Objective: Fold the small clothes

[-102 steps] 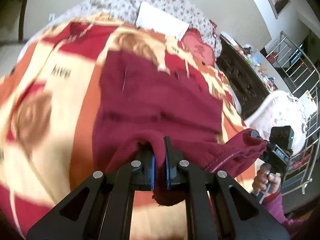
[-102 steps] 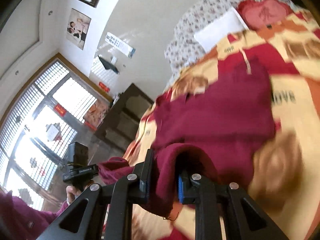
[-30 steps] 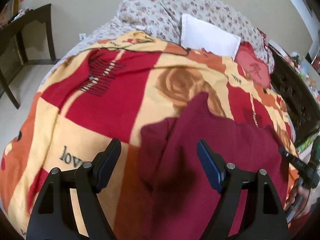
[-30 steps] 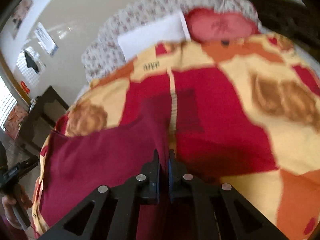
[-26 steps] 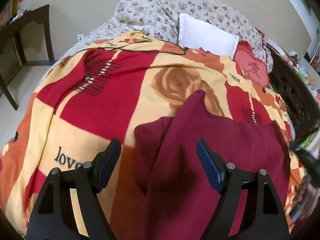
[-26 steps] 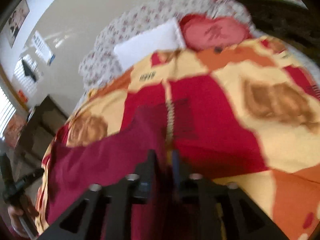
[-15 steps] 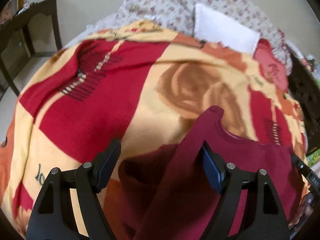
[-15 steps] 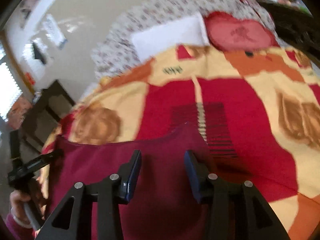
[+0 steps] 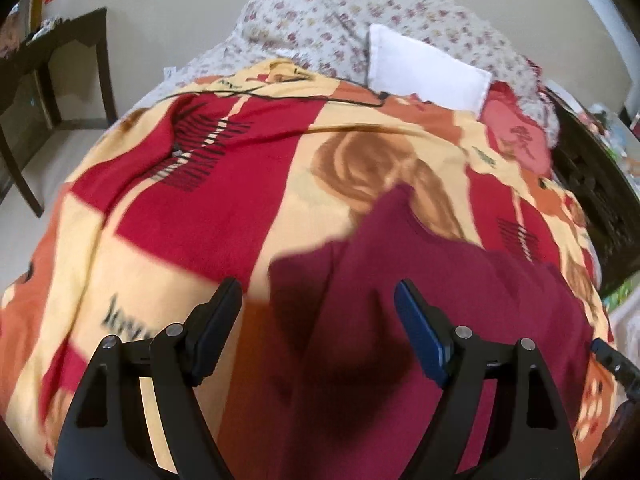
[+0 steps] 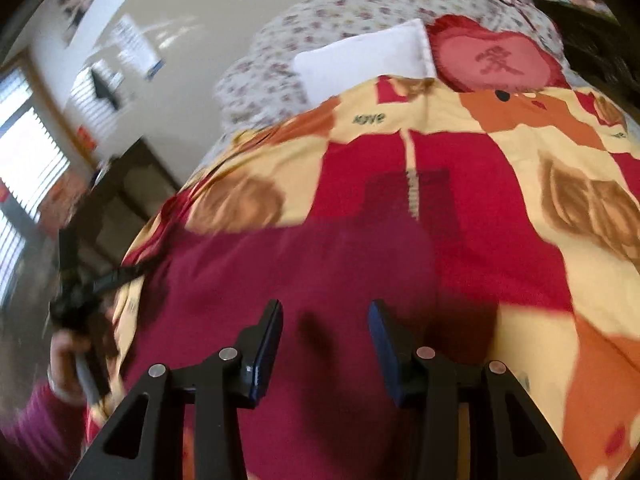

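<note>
Dark maroon knit garment (image 9: 440,320) lies flat on the red-orange-cream patterned blanket (image 9: 200,208), 5 o'clock in left view. Left gripper (image 9: 318,312) wide open, empty. Right gripper (image 10: 324,332) just opened partway, nothing gripped, above garment.

The left wrist view looks forward and down along its own two fingers (image 9: 224,320), close above the bed (image 9: 168,216), facing the headboard end, with the white pillow (image 9: 424,70) far up the frame. The right wrist view sits just as near and faces the same end, from further to the right, past its own fingers (image 10: 270,344). Both views share the dark red garment (image 9: 420,320), the patterned blanket, the white pillow and the red cushion (image 10: 496,64).
</note>
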